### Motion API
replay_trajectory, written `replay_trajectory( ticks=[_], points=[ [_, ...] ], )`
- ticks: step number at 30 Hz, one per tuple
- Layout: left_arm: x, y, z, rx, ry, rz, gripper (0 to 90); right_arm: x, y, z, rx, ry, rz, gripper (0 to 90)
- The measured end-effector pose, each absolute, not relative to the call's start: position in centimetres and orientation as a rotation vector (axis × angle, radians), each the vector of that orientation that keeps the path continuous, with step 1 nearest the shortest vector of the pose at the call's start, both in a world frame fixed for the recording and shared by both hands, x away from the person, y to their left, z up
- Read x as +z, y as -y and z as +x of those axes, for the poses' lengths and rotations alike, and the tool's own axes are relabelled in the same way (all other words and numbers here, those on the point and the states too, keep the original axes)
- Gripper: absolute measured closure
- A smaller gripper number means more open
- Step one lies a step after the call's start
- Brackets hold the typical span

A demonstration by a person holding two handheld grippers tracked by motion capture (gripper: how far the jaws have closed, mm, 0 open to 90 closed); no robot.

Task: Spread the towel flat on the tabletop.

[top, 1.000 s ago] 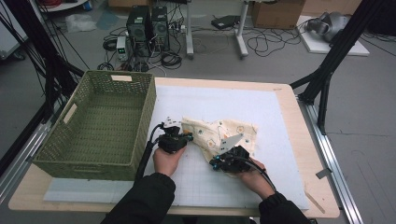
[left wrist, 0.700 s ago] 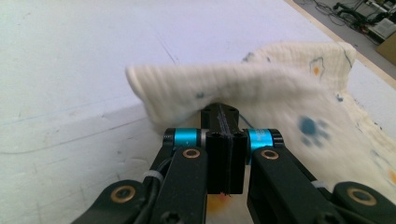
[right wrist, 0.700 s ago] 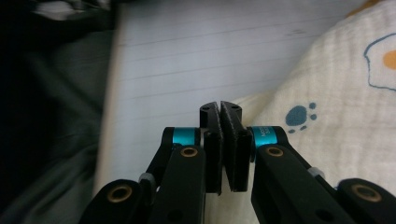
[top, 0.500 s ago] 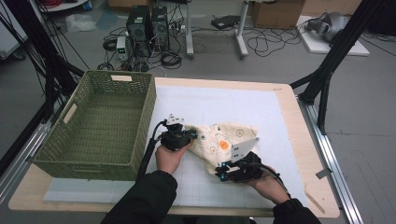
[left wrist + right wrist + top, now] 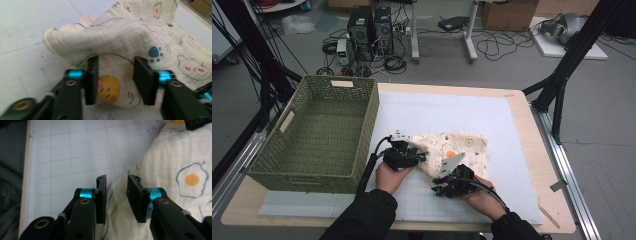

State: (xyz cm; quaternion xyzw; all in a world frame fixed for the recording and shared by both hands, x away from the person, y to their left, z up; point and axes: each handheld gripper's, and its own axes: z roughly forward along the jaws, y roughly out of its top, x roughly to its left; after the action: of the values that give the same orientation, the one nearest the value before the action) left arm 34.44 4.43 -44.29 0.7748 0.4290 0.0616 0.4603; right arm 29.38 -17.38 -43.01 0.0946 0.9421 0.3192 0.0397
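Note:
A cream cloth [image 5: 462,147] printed with small animals and eggs lies rumpled on the white grid mat [image 5: 492,115]. My left gripper [image 5: 420,156] is at the cloth's left edge. In the left gripper view, that gripper [image 5: 116,60] stands open over the cloth [image 5: 130,32], with a yellow chick print between its jaws. My right gripper [image 5: 438,186] is at the cloth's near corner. In the right gripper view it [image 5: 116,178] is open, and the edge of the cloth [image 5: 175,170] lies between its jaws.
A green woven basket [image 5: 319,132] stands at the left of the table, close to the left hand. The table's wooden front edge [image 5: 312,222] runs just below both forearms. Black frame legs [image 5: 562,75] stand off the right corner.
The cloth now lies flatter and is spread more to the right. My right gripper has drawn back toward the person, to the cloth's near corner. The left gripper has barely shifted.

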Motion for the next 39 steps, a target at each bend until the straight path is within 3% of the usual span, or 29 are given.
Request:
replay_trajectory(
  ticks=[3, 4, 6, 16, 19, 28, 35, 38, 39],
  points=[
    [-44.9, -4.0, 34.6, 0.129, -1.058, 1.943, 84.9, -43.1, 17.4, 29.5, 0.987, -2.887, 0.295, 81.0],
    [-44.9, -3.9, 34.7, 0.135, -1.059, 1.945, 87.4, -43.1, 17.4, 29.5, 0.992, -2.887, 0.294, 83.0],
    [-44.7, -3.9, 34.7, 0.148, -1.065, 1.931, 88.4, -43.1, 17.5, 29.7, 1.006, -2.894, 0.298, 86.6],
    [-41.2, -4.4, 34.9, 0.202, -1.073, 1.706, 88.8, -41.4, 17.3, 27.7, 1.216, -2.94, 0.139, 88.0],
    [-41.1, -3.6, 35.0, 0.213, -1.062, 1.731, 89.4, -40.7, 17.4, 26.8, 1.323, -2.944, 0.074, 87.8],
    [-42.0, -4.7, 34.1, 0.212, -1.044, 1.787, 77.7, -40.8, 20.3, 27.9, 1.28, -2.86, 0.237, 70.5],
    [-42.8, -6.4, 32.7, 0.253, -1.089, 1.837, 55.3, -41.5, 25.2, 31.3, 1.09, -2.699, 0.616, 59.5],
    [-43.5, -6.2, 32.7, 0.224, -1.111, 1.87, 56.7, -42.3, 26.6, 32.4, 0.989, -2.675, 0.707, 60.4],
    [-43.8, -6.1, 32.8, 0.201, -1.11, 1.889, 63.2, -42.6, 26.9, 32.7, 0.964, -2.678, 0.737, 62.6]
  ],
)
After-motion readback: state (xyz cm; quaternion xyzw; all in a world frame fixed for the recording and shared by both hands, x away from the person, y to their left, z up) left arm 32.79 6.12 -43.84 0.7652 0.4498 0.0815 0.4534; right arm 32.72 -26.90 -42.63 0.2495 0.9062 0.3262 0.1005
